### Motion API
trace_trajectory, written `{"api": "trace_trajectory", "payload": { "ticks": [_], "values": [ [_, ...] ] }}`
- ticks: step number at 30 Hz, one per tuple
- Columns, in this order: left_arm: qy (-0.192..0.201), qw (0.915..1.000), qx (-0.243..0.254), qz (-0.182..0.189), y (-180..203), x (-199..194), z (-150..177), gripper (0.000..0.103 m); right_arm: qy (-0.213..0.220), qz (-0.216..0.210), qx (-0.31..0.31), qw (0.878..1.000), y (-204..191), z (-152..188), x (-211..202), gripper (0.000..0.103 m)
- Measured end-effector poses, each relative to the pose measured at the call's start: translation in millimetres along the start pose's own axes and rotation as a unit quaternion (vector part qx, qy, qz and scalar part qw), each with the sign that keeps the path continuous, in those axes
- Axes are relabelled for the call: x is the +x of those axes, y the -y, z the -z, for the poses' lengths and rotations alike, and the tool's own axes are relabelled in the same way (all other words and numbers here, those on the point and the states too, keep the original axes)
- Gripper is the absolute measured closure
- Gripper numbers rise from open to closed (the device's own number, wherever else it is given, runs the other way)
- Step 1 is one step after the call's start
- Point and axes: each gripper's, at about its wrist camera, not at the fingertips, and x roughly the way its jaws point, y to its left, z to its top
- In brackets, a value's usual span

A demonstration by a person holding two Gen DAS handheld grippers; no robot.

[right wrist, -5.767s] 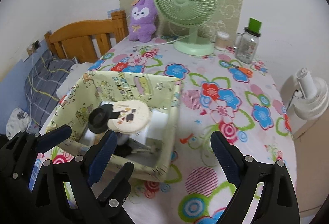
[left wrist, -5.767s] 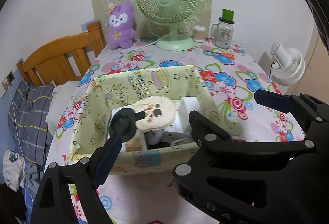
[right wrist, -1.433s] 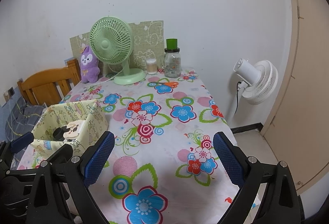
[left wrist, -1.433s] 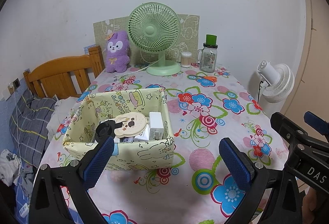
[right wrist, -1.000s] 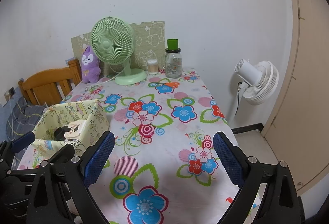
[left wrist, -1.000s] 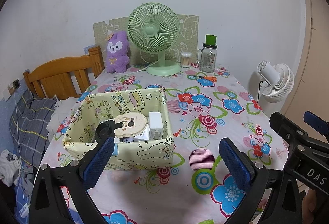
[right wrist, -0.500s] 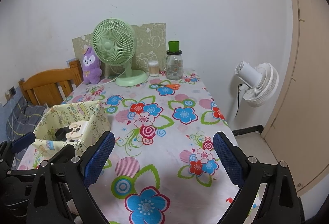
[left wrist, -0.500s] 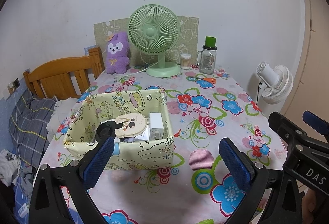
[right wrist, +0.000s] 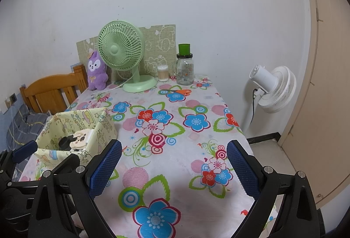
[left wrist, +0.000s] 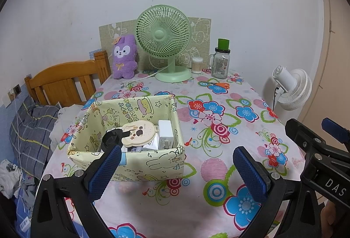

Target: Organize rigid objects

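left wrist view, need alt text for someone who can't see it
A yellow cartoon-print box sits on a floral tablecloth, holding a round cream case, a white charger and a black item. The open, empty left gripper frames the foreground. A green fan, purple plush and jar stand by the wall.

A yellow cartoon-print storage box [left wrist: 140,161] sits open-topped on the counter's left side. Packed inside at its near end: a round cream compact with a bear face [left wrist: 139,134] lying tilted on top, a black round object [left wrist: 110,139] touching its left edge, and a white charger block [left wrist: 165,134] standing upright against the right wall.
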Motion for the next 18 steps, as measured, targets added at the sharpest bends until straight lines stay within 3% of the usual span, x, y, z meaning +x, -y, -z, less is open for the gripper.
{"api": "trace_trajectory", "payload": {
  "ticks": [18],
  "values": [
    [-0.001, 1.0, 0.0, 0.001, 0.2, 0.0, 1.1, 0.0, 0.0, 0.002, 0.001, 1.0, 0.2, -0.1, -0.5, 0.005]
  ]
}}
